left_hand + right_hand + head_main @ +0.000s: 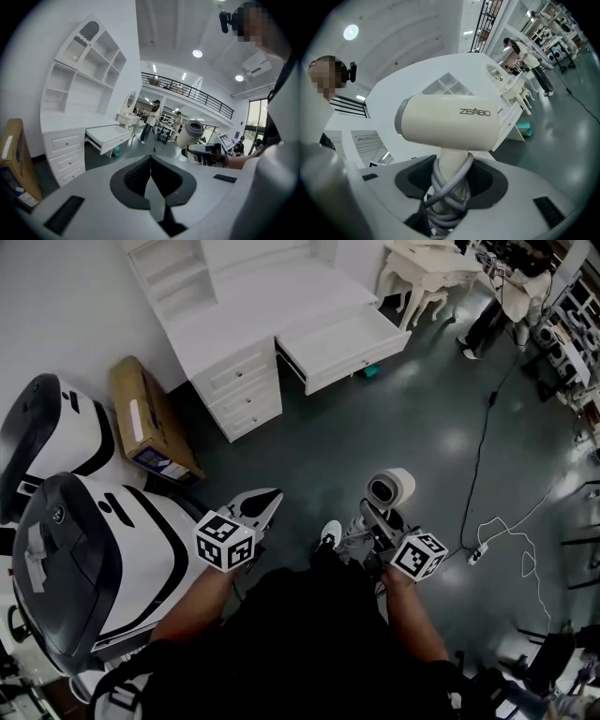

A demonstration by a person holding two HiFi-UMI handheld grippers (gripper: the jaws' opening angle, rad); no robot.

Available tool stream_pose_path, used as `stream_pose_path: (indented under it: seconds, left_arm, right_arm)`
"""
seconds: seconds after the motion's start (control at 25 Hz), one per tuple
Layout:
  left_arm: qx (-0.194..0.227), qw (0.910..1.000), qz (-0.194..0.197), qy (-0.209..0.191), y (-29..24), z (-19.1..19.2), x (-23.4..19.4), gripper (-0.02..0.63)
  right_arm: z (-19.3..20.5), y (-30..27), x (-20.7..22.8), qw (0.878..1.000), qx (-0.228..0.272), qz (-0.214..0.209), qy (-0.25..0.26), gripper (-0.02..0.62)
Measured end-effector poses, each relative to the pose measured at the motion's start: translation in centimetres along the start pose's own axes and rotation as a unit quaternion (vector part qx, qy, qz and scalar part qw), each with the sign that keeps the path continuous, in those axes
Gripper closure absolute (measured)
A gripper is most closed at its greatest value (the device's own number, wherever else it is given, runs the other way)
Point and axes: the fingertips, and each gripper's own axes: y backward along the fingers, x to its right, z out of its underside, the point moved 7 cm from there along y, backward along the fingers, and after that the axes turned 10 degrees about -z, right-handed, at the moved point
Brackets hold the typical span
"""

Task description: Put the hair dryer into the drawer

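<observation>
Low in the middle, the left claw (264,506) is clenched on nothing. Right of it, the right claw (373,518) grasps the cream plastic hair dryer (390,489) by its handle. Higher up, the long white drawer (345,364) stands open.

One hair dryer (392,489), a left gripper (265,502) and a right gripper (378,517), two in all, one white dresser (234,320), one open drawer (342,351), three closed drawers (246,395), one cardboard box (150,423), two white-and-black machines (94,559), one power strip (476,556), one standing person (502,306)
</observation>
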Motion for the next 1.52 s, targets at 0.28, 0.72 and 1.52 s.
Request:
stream_pose_path:
  seconds: [0.28,0.72,1.52]
  left_arm:
    - [0.015,0.9996,-0.008,-0.021,-7.3,-5.6,0.2,0.595]
    - [0.007,0.9994,-0.016,-0.028,-16.6,-10.0,1.9,0.595]
    - [-0.005,0.9996,-0.024,-0.013,-23.2,-12.1,-0.6,0.595]
  right_arm:
    - [-6.1,-3.4,5.3,1.000,-0.005,-0.027,0.001,0.385]
    - [-13.0,-4.6,11.8,0.999,-0.013,-0.042,0.011,0.387]
    - [-16.3,-6.1,16.9,0.999,-0.035,-0.029,0.007,0.387]
